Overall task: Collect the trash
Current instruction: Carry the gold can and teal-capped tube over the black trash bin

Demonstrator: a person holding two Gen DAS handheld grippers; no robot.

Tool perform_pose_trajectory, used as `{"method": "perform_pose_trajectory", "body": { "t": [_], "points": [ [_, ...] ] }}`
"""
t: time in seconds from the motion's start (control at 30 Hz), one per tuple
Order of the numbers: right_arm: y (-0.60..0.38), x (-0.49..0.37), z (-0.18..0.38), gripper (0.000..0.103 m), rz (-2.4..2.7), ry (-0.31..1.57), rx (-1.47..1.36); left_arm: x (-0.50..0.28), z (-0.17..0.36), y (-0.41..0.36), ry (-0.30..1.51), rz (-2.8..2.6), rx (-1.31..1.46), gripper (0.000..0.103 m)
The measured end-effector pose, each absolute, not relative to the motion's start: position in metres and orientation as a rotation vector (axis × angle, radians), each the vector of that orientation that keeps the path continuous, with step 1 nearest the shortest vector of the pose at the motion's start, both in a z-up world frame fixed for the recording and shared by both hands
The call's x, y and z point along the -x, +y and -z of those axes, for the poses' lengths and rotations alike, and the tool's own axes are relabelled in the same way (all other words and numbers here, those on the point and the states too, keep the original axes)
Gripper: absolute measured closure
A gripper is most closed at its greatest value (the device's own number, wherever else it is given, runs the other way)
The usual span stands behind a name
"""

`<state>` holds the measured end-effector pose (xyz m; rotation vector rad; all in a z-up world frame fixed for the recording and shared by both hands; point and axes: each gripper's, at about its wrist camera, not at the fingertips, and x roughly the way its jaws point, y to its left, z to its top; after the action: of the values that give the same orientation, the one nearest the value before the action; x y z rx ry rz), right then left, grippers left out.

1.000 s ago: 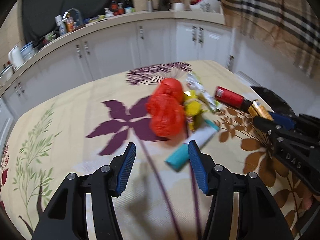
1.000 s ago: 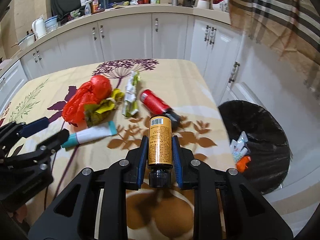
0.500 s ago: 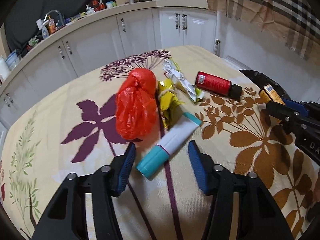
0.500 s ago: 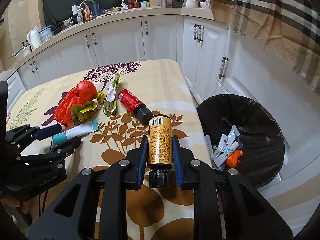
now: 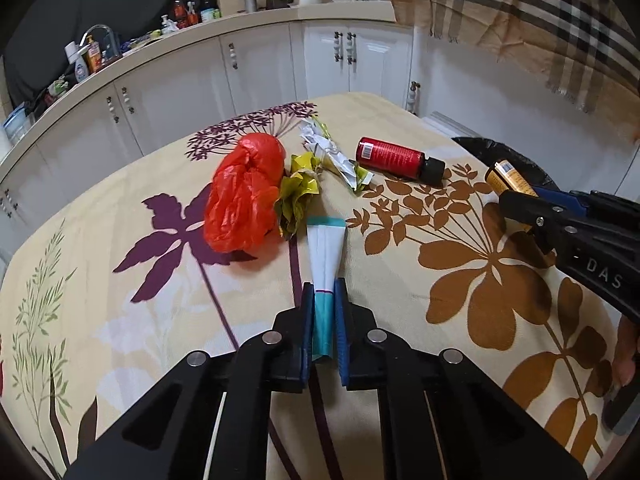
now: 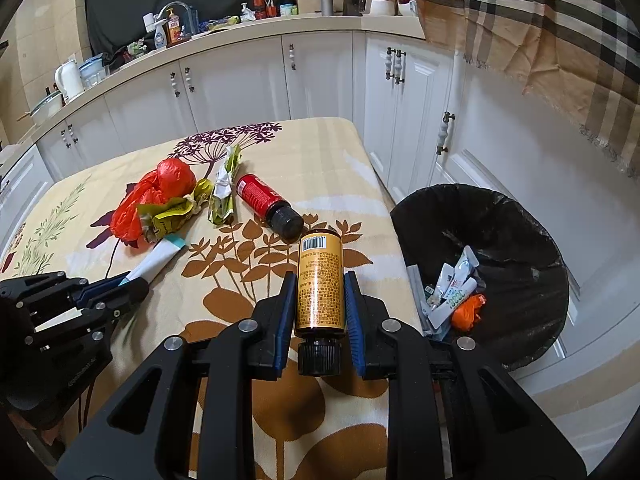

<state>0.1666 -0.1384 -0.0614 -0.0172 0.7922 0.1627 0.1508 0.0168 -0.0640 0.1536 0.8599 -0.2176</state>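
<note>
The left gripper (image 5: 322, 308) is clamped on the teal cap end of a white squeeze tube (image 5: 326, 254) lying on the floral tablecloth (image 5: 460, 264). The right gripper (image 6: 320, 292) grips an amber bottle with a black cap (image 6: 319, 290), beside the black-lined trash bin (image 6: 520, 216).

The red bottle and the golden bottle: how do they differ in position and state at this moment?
The red bottle lies free on its side on the tablecloth, while the golden bottle is clamped in the right gripper. The red bottle's label is red with white print; the golden bottle's is amber with a barcode. The red bottle's cap points towards the camera's right, the golden bottle's back into the gripper. Both have dark caps.
</note>
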Motion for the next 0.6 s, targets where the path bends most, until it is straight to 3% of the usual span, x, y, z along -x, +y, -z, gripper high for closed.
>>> {"method": "perform_pose_trajectory", "body": {
  "t": [0.6],
  "points": [
    [-0.171, -0.152, 0.034, 0.080, -0.070, 0.655, 0.029, -0.142, 0.015, -0.005, 0.695, 0.159, -0.062, 0.093]
  ]
}}
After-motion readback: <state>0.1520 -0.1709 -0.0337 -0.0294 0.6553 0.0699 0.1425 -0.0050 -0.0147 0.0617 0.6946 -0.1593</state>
